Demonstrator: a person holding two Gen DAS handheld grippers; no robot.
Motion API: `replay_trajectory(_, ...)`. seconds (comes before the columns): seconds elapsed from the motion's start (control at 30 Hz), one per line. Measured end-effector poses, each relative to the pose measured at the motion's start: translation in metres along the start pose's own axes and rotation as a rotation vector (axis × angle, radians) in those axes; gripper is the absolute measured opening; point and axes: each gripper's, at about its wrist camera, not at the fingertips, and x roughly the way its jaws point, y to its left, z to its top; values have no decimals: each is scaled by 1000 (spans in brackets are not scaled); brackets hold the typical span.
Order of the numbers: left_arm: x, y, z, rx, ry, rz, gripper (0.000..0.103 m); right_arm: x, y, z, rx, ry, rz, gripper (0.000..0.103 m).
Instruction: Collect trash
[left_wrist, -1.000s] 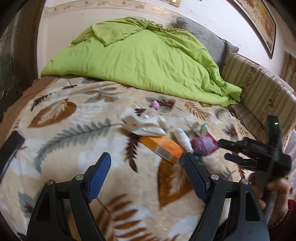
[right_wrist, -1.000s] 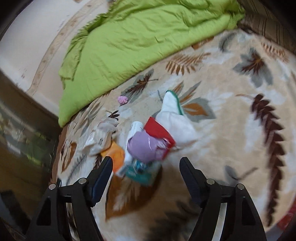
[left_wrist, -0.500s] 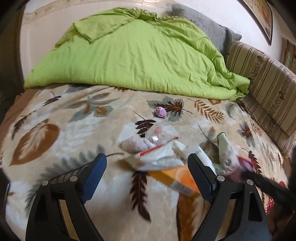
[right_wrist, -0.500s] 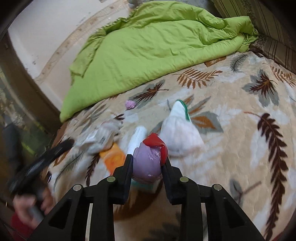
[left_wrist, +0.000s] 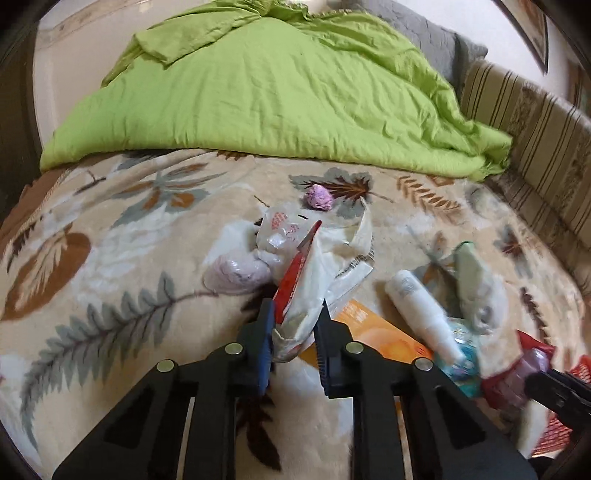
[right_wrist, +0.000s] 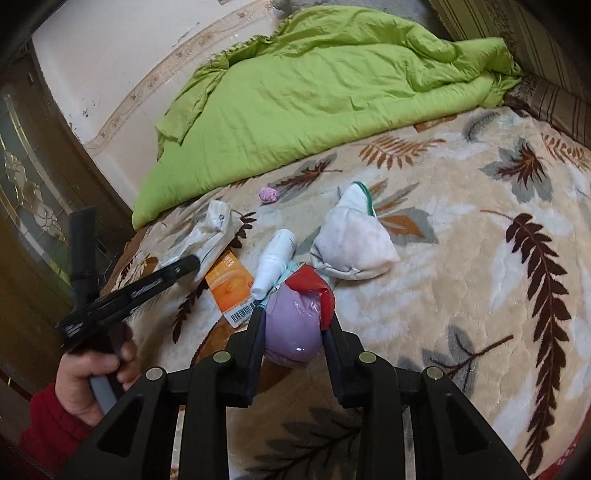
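Note:
Trash lies scattered on a leaf-patterned blanket (left_wrist: 110, 332). My left gripper (left_wrist: 295, 314) is shut on a crumpled white-and-red plastic wrapper (left_wrist: 314, 273). In the right wrist view my right gripper (right_wrist: 295, 325) is shut on a lilac plastic bag with a red scrap (right_wrist: 295, 325). Between them lie an orange card box (right_wrist: 231, 284), a white bottle (right_wrist: 275, 262), a white sock (right_wrist: 351, 240) and a small pink paper ball (left_wrist: 318, 196). A lilac wad (left_wrist: 236, 275) rests left of the wrapper. The left gripper (right_wrist: 184, 266) also shows in the right wrist view, held by a hand (right_wrist: 92, 384).
A green quilt (left_wrist: 277, 92) covers the far half of the bed. A striped cushion (left_wrist: 535, 125) lines the right side. A dark wooden door with glass (right_wrist: 29, 206) stands at the left. A red mesh item (left_wrist: 557, 432) sits at the lower right.
Both grippers went from open to shut. The right closed on the lilac bag first, then the left moved forward and closed on the white-and-red wrapper.

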Motion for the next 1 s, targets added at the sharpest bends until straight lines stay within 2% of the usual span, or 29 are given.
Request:
replay_trajectory(0.1,-26,-4,-17,-13,-20,-17,13,-4,5,-2,-22,-16,-6,33)
replay_trajectory(0.2,-50,-10,-35,-22,-21,-44,13,-6,9,-3,-44,-30,-15,33)
replay_trajectory(0.33,-80,-19,-60,-63,30,-96,13,-7,14,-5,-73,-27,-14,33)
replay_trajectory(0.4,-81,-23,-73,-78,82,-113,13,-7,16,-6,-82,-24,-13,33)
replay_trajectory(0.47,-79,-24,-81,-84,97,-111,21,-7,16,-6,-79,-25,-14,33)
replay_trajectory(0.53,-78,-24,-84,-74,99,-88,36,-6,16,-6,-73,-21,-16,33)
replay_trajectory(0.57,-78,-25,-84,-67,91,-88,55,-7,14,-6,-70,-21,-18,33)
replay_trajectory(0.6,-78,-26,-83,-57,78,-74,66,-8,13,-5,-67,-23,-17,33)
replay_trajectory(0.63,-79,-29,-83,-43,59,-55,66,-9,13,-5,-67,-24,-16,33)
replay_trajectory(0.7,-76,-35,-81,-12,52,-62,66,-10,11,-5,-63,-24,-16,33)
replay_trajectory(0.87,-49,-42,-87,5,100,-23,64,-9,11,-6,-71,-16,-14,33)
replay_trajectory(0.93,-40,-46,-93,40,97,26,48,-8,14,-6,-86,-13,-14,33)
replay_trajectory(1.0,-41,-51,-93,82,73,62,40,-7,16,-7,-98,-11,-15,33)
